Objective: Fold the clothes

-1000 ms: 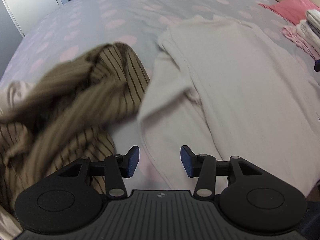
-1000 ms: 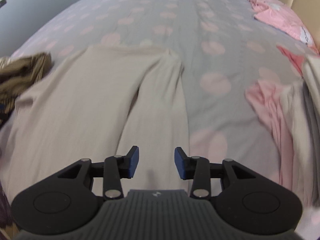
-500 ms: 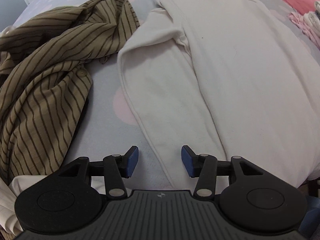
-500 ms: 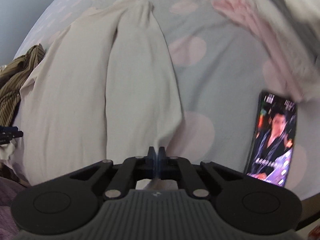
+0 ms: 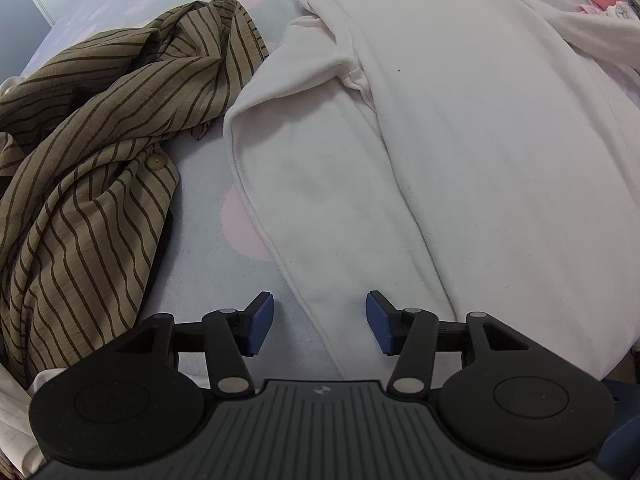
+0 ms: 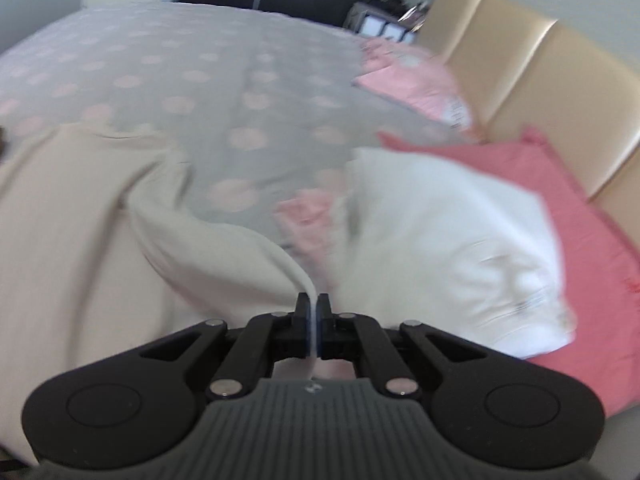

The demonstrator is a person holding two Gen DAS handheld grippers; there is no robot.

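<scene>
My right gripper is clamped on the cream top's sleeve, though that view's badly blurred. Left gripper has just been opening over the other cuff, not pinching it. Top's flat on the bed; the hem's cut off.

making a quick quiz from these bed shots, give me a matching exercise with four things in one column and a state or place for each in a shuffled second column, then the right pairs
Column one:
1. left gripper
2. right gripper
3. striped brown shirt
4. cream top

Column two:
A. crumpled in a heap on the bedspread
B. spread flat, one sleeve lifted
C. jaws apart over a sleeve's edge, pinching nothing
D. shut on a cream sleeve

Pairs: 1-C, 2-D, 3-A, 4-B
</scene>
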